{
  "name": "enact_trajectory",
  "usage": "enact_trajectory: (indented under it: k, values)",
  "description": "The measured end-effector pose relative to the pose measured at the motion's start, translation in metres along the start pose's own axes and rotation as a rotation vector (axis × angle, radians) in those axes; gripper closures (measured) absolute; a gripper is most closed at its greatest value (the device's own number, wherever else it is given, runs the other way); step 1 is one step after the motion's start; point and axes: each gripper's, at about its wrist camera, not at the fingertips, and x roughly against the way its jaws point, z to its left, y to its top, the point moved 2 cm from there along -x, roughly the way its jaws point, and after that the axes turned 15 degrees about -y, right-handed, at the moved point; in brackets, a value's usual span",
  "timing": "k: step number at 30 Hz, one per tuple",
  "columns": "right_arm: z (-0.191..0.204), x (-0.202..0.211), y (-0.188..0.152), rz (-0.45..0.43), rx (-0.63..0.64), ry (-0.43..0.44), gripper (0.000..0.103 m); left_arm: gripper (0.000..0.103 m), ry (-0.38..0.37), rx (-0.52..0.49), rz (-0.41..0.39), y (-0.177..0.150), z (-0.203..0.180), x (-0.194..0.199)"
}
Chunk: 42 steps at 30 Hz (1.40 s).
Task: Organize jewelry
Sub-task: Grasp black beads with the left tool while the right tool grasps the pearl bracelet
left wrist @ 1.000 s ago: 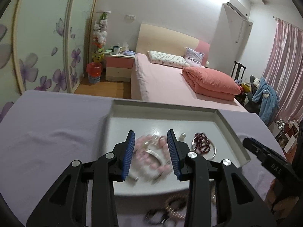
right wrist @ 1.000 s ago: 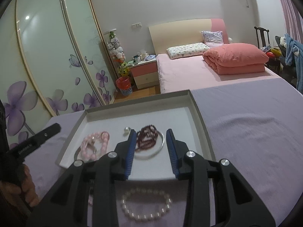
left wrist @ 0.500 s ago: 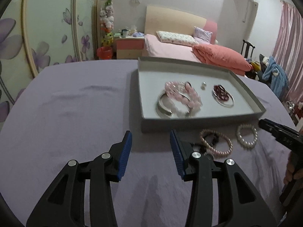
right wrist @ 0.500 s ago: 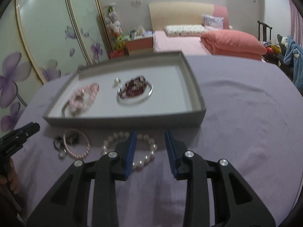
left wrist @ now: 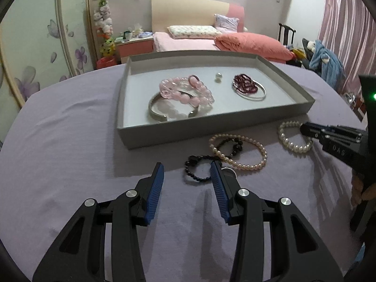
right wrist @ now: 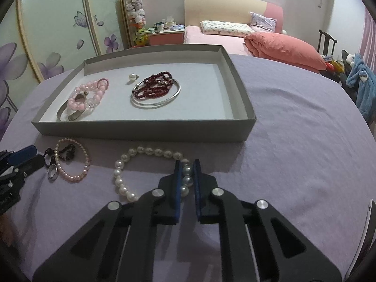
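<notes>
A grey tray [left wrist: 211, 127] [right wrist: 145, 131] on the purple cloth holds a pink bead bracelet [left wrist: 188, 89] [right wrist: 87, 94] over a silver bangle, a dark red bead strand [left wrist: 244, 85] [right wrist: 152, 87] on a silver ring, and a pearl stud [left wrist: 218, 77]. In front of the tray lie a white pearl bracelet [right wrist: 145, 151] [left wrist: 293, 144], a thin pink pearl bracelet [left wrist: 239, 150] [right wrist: 72, 162] and a black bead bracelet [left wrist: 197, 166]. My right gripper [right wrist: 187, 164] is shut on the white pearl bracelet's right side, low on the cloth. My left gripper [left wrist: 186, 166] is open, just before the black beads.
A small silver ring [right wrist: 52, 171] lies by the pink pearl bracelet. Behind the table are a bed with pink bedding [left wrist: 246, 42], a nightstand [left wrist: 134, 44] and a floral wardrobe [right wrist: 58, 23]. A blue garment [left wrist: 326, 58] hangs at the right.
Both grippers pulled back from over the tray to the cloth in front of it. The right gripper lowered and closed on the white pearl bracelet. The left stayed open.
</notes>
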Motion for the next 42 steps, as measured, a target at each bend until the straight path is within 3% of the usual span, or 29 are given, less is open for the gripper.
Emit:
enact_trajectory:
  k: [8,12,15,22,25,42]
  values:
    - [-0.001,-0.002,0.001,0.002,-0.006,0.006,0.092,0.07,0.003,0.001,0.029,0.001,-0.003,-0.01]
    - [-0.001,-0.002,0.0,0.002,-0.007,0.006,0.092,0.091,0.031,0.01,0.037,0.004,-0.003,-0.015]
    - [-0.001,-0.002,0.0,0.002,-0.007,0.006,0.092,0.096,0.057,0.024,0.032,0.004,0.002,-0.013]
    - [0.0,-0.002,0.001,0.003,-0.008,0.007,0.092,0.097,0.149,0.065,0.022,-0.008,0.027,0.005]
    - [0.0,-0.002,0.001,0.002,-0.005,0.002,0.092,0.096,0.124,0.109,0.006,-0.009,0.037,0.01]
    - [0.003,-0.002,0.001,0.0,0.006,-0.006,0.091,0.091,0.078,0.13,-0.006,-0.009,0.038,0.011]
